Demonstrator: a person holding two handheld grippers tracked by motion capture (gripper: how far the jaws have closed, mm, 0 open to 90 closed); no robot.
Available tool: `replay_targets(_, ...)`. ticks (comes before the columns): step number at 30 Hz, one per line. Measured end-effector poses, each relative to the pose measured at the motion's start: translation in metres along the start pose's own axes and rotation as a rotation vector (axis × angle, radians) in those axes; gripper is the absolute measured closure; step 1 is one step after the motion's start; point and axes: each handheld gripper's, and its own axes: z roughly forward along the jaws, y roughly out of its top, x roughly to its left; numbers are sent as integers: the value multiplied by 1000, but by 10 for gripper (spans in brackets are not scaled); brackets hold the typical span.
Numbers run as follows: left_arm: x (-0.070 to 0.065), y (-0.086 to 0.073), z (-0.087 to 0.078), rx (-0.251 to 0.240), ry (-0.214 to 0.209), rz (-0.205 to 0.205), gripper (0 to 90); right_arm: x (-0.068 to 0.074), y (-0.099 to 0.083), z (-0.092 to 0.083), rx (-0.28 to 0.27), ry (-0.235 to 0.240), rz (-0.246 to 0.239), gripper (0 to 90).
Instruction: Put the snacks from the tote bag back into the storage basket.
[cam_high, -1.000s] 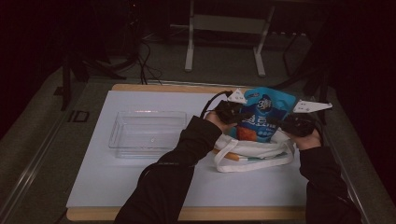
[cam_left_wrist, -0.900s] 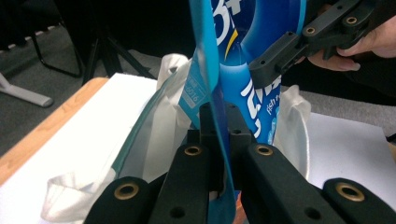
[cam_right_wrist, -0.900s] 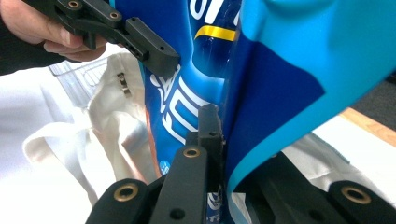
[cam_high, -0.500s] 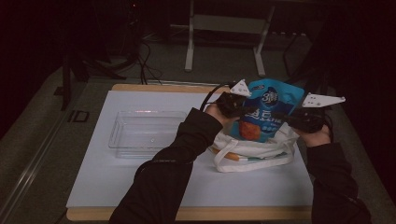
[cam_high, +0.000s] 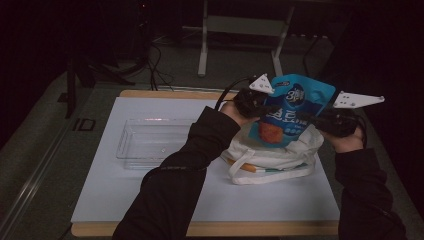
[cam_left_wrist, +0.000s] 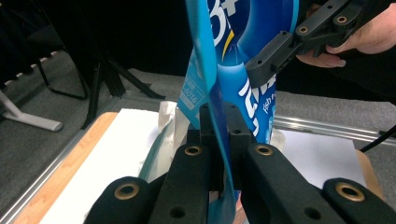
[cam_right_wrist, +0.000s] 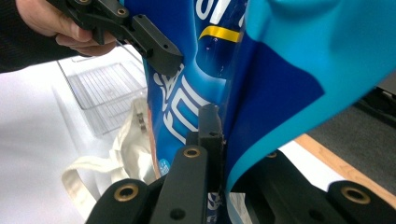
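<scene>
Your left gripper (cam_high: 260, 102) and right gripper (cam_high: 320, 119) are both clamped tight, held up level, facing each other.

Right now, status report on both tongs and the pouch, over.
Left tongs and right tongs shut on blue snack pouch. Pouch upright above cream tote bag. Clear tray empty, path open.

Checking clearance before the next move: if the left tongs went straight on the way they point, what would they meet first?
Probably the right tongs, clamped on the same blue pouch just beyond the left tongs. Depth is hard to judge, so they might pass beside them.
</scene>
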Motion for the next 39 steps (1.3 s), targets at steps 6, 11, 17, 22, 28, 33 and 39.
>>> replay_targets(6, 0, 10, -13, -9, 5, 11, 900, 3, 13, -3, -9, 0, -20, 884)
replay_targets(11, 2, 14, -24, -11, 5, 16, 900, 7, 24, -3, -11, 4, -36, 884)
replay_targets(17, 4, 18, -42, -10, 20, 24, 900, 13, 37, 2, -27, 18, -47, 884)
replay_targets(22, 6, 16, -57, -14, 23, 22, 900, 19, 49, 9, -24, 31, -65, 884)
replay_targets(28, 6, 13, -72, -23, 48, 28, 900, 26, 60, 18, -36, 53, -69, 884)
replay_targets(33, 9, 9, -89, -18, 56, 25, 900, 32, 69, 27, -30, 67, -85, 884)
replay_targets(39, 13, 1, -107, -13, 73, 11, 900, 40, 80, 43, -28, 87, -102, 883)
